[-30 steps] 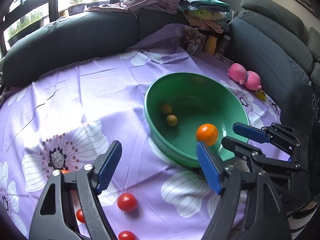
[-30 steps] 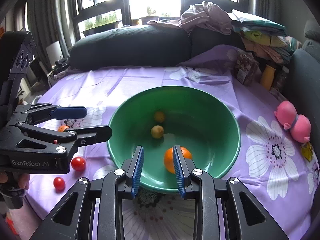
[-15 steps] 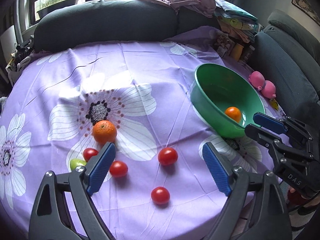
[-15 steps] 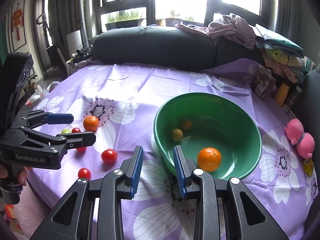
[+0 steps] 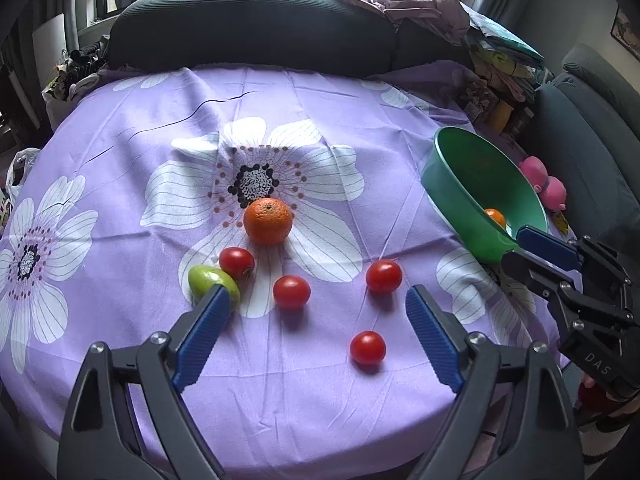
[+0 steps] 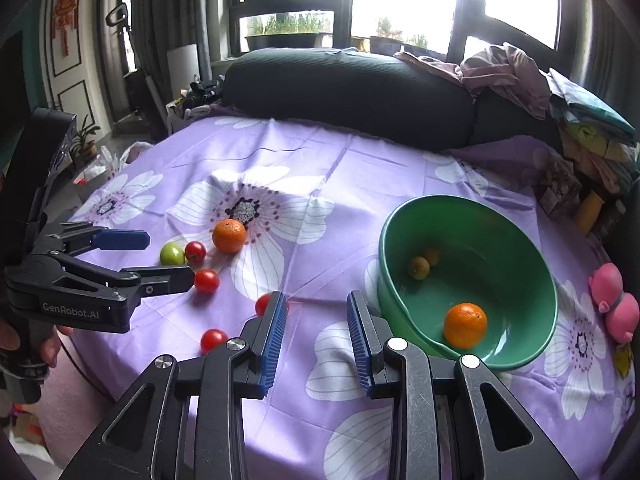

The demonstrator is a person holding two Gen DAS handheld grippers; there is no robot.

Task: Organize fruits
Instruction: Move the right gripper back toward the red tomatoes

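Observation:
An orange (image 5: 267, 221) lies on the purple flowered cloth with several red tomatoes (image 5: 291, 291) and a green fruit (image 5: 208, 279) around it. My left gripper (image 5: 318, 308) is open and empty, just in front of them; it also shows in the right wrist view (image 6: 156, 258). A green bowl (image 6: 516, 216) at the right holds an orange (image 6: 465, 325) and two small yellow-green fruits (image 6: 419, 267). My right gripper (image 6: 317, 308) is open and empty, left of the bowl and above the cloth; it shows in the left wrist view (image 5: 524, 246).
A dark sofa back (image 6: 344, 88) curves behind the cloth. Piled clothes (image 6: 520, 72) and jars (image 6: 590, 210) stand at the back right. A pink pig toy (image 6: 614, 308) lies right of the bowl. The cloth's front edge (image 5: 320, 456) drops off near me.
Both grippers have swung left, away from the bowl toward the loose fruits. The left gripper now faces the orange and tomatoes. The right gripper's jaws have opened wider.

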